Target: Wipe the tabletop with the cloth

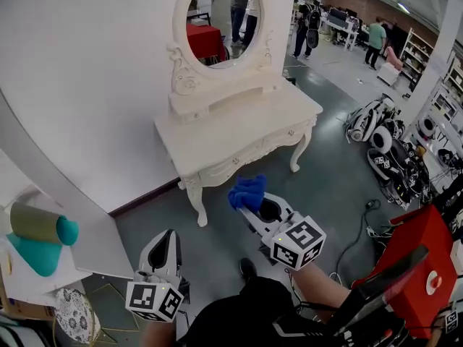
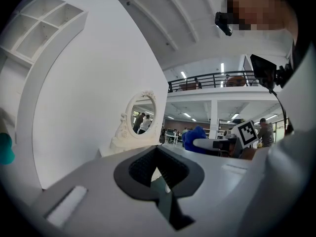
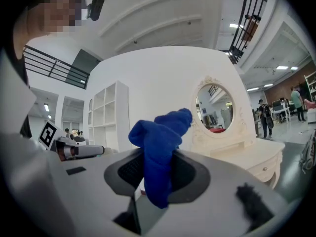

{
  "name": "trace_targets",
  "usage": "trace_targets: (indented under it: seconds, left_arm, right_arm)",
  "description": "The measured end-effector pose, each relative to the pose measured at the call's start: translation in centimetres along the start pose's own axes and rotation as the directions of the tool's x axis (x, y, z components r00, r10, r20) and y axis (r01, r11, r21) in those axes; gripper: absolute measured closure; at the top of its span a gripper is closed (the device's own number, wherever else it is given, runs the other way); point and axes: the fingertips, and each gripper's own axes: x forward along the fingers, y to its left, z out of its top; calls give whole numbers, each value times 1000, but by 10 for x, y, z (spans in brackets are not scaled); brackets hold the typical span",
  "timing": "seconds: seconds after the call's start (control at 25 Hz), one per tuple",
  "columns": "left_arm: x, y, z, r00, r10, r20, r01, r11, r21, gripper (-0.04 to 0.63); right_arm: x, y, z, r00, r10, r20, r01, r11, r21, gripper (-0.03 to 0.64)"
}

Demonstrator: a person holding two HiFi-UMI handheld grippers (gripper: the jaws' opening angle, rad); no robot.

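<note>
Cloth [image 3: 159,142] sits pinched between the right gripper [image 1: 249,212] fingers, bunched past the tips. Left gripper [image 1: 168,238] fingers: closed, empty. Table [image 1: 239,132] is well ahead, so I'd land the cloth flat before swiping.

Cream dressing table [image 1: 239,132] on grey floor [image 1: 325,186]; oval mirror [image 1: 217,20] atop.

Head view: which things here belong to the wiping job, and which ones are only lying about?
Job:
- blue cloth, clamped in the right gripper
- tabletop of the white dressing table
- left gripper, empty

Lying about:
- teal rolls, far left
- red box, right
- equipment heap on the floor
</note>
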Motion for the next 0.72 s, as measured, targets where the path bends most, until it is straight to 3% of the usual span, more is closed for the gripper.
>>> trace_targets:
  seconds: [0.72]
  left_arm:
    - [171,25,15,991,134,-15,-134,991,25,588]
  right_arm:
    - [88,-159,22,990,138,-13,-138,990,-17,494]
